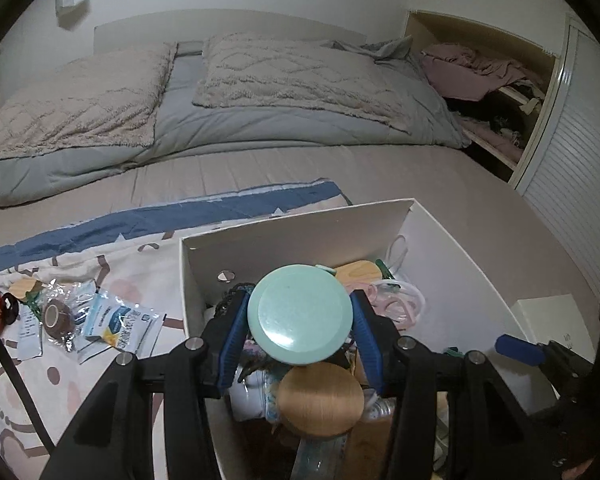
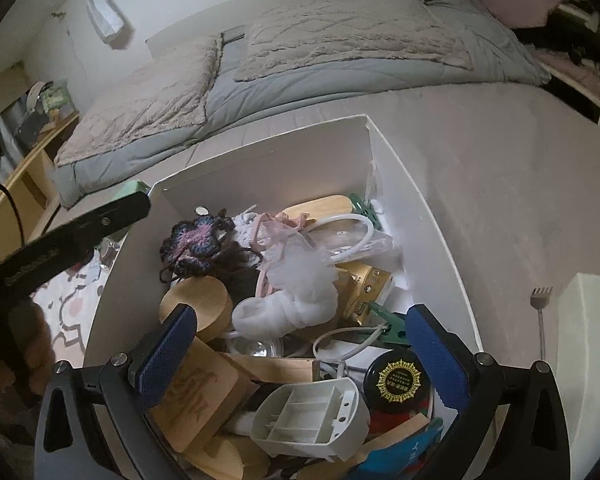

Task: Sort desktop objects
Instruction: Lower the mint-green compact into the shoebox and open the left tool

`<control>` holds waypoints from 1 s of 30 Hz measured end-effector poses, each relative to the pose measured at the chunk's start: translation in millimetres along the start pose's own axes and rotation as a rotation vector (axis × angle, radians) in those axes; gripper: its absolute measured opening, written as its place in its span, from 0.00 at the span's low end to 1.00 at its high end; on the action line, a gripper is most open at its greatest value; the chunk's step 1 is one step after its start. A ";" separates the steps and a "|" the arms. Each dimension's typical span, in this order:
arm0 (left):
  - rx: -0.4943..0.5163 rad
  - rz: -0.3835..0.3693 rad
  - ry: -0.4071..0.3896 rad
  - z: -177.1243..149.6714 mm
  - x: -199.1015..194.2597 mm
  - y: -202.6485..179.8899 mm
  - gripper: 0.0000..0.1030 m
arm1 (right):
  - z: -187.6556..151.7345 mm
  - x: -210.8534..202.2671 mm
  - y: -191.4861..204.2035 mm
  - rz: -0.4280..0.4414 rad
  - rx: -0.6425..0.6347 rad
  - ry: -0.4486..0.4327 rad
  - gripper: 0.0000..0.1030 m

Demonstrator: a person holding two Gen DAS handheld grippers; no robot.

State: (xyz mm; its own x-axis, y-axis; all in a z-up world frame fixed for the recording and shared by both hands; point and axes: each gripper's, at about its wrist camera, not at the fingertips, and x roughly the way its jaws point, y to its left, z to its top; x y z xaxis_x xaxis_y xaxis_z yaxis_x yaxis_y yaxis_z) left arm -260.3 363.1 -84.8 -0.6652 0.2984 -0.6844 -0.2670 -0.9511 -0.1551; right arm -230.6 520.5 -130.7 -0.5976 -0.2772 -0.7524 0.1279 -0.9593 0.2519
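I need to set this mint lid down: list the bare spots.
Free: the pinkish bedsheet right of the white box, up to the backscratcher, and the sheet between box and quilt. Crowded: the box's inside, and the patterned cloth left of it around the packets.

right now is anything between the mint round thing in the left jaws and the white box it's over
Nothing visible blocks it. The mint disc, clamped in the left gripper, hangs over the open white box. Below it lie only the box's contents, a round wooden lid nearest.
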 end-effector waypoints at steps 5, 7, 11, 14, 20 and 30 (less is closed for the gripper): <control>-0.019 0.021 0.033 4.1 12.1 6.2 0.49 | -0.2 -1.0 0.4 0.011 0.003 -0.010 1.00; -0.019 0.029 0.034 6.2 12.8 8.2 0.49 | -1.0 -1.0 0.8 0.011 -0.002 -0.012 1.00; -0.005 0.041 0.056 6.4 16.7 7.9 0.49 | 0.0 -1.1 -1.9 0.021 0.013 -0.020 1.00; -0.004 0.033 0.064 6.2 18.1 7.7 0.49 | 0.6 -0.9 -3.5 0.024 0.020 -0.025 1.00; -0.003 0.032 0.078 4.9 18.3 6.1 0.73 | 1.0 -1.0 -1.8 0.020 0.013 -0.021 1.00; -0.002 0.040 0.069 5.0 3.5 14.3 0.79 | 2.8 -9.4 2.3 0.005 0.016 -0.034 1.00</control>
State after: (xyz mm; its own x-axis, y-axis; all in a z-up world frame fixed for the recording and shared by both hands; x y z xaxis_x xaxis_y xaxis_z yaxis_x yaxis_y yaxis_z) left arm -270.0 351.0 -85.9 -0.6259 0.2540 -0.7374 -0.2399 -0.9623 -0.1278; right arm -226.9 521.1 -121.4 -0.6234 -0.2800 -0.7300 0.1188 -0.9568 0.2655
